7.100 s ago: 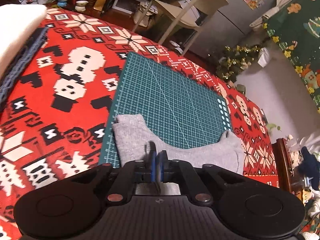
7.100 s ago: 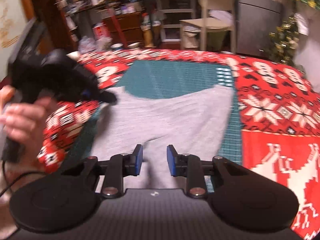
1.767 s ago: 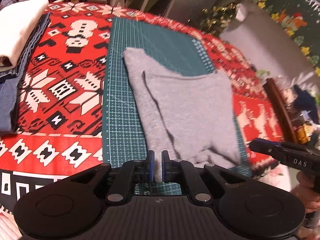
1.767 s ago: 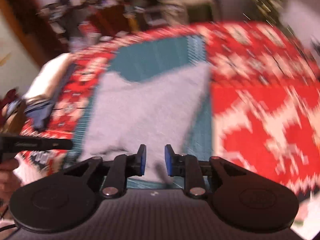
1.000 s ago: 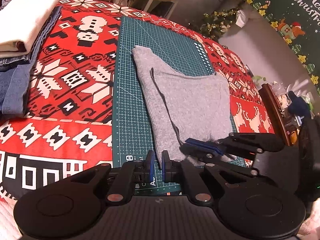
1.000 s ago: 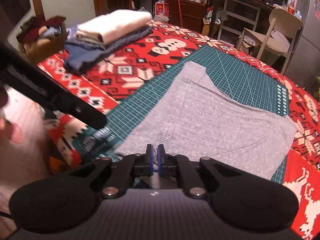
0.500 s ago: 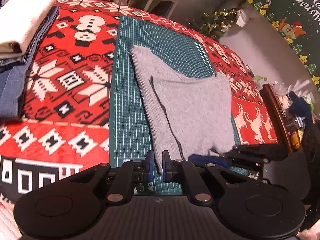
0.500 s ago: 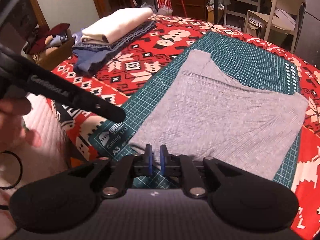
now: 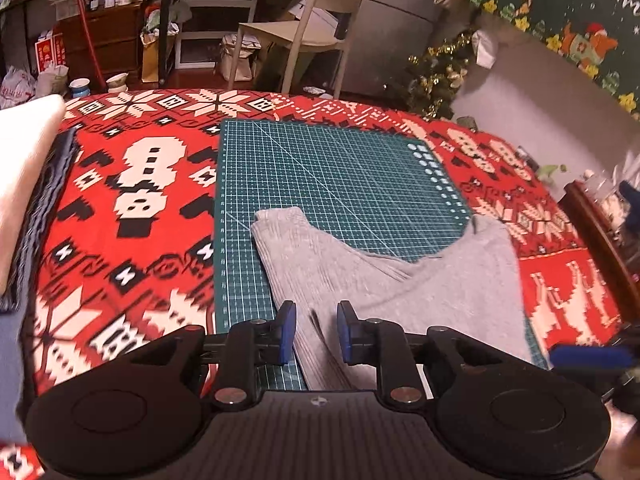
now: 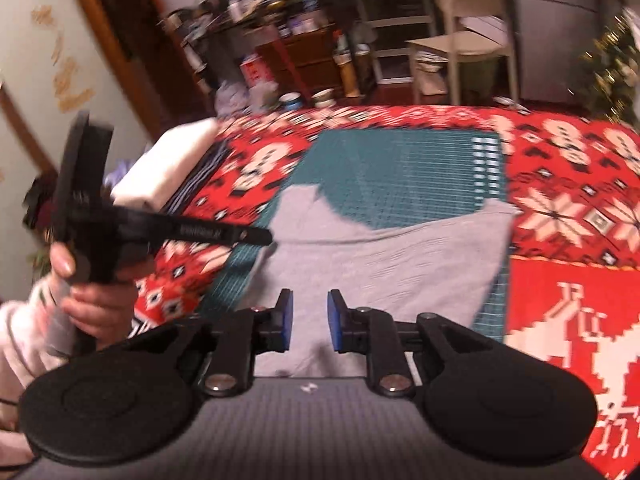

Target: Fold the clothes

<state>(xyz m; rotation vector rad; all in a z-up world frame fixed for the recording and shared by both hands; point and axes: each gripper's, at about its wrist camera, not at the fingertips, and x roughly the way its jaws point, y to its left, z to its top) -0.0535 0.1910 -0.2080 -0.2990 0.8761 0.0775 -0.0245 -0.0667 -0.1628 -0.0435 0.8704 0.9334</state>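
Observation:
A grey ribbed garment [image 9: 420, 288] lies folded on the near half of a green cutting mat [image 9: 340, 176]; it also shows in the right wrist view [image 10: 380, 264]. My left gripper [image 9: 316, 332] is open and empty, just above the garment's near left edge. My right gripper [image 10: 309, 320] is open and empty over the garment's near edge. The left gripper's body [image 10: 120, 228] shows at the left of the right wrist view, held in a hand. A blue fingertip [image 9: 588, 356] of the right gripper shows at the right edge of the left wrist view.
A red patterned cloth [image 9: 132, 216] covers the table. A stack of folded clothes, white on top [image 10: 164, 168], lies at the left. A chair [image 9: 316, 20], shelves and a small Christmas tree [image 9: 440, 76] stand beyond the far edge.
Both grippers have opened; they were shut at the garment's near edge half a second ago. The garment now lies folded nearer me, and more of the far mat shows.

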